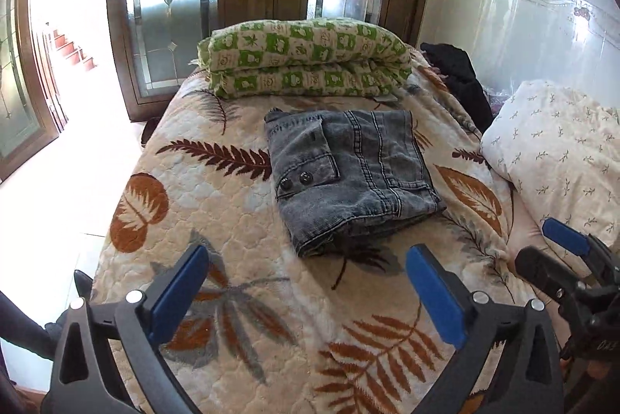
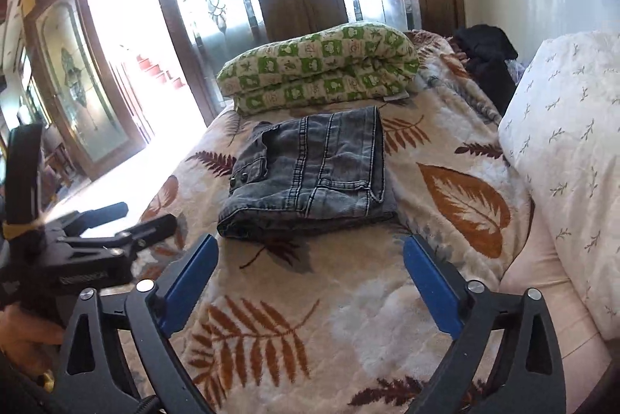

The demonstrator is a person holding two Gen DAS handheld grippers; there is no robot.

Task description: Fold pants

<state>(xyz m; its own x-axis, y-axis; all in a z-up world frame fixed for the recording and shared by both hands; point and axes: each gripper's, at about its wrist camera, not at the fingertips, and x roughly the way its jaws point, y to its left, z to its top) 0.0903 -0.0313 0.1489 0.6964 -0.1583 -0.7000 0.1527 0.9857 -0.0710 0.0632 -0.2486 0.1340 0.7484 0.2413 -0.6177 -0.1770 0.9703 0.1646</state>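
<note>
- The leaf-print bedspread [image 1: 217, 220] carries the work; a green checked quilt [image 1: 306, 57] lies at its far end.
- The pants [image 1: 348, 177], grey denim, sit mid-bed as a compact square bundle, seams aligned: folding looks finished.
- The left gripper [image 1: 310, 294] and right gripper [image 2: 310, 282] hover near, jaws wide, empty; next likely withdrawal.

white pillow [image 1: 558, 150] cut off at right edge, dark clothes [image 1: 461, 77] partly hidden behind blanket
</note>
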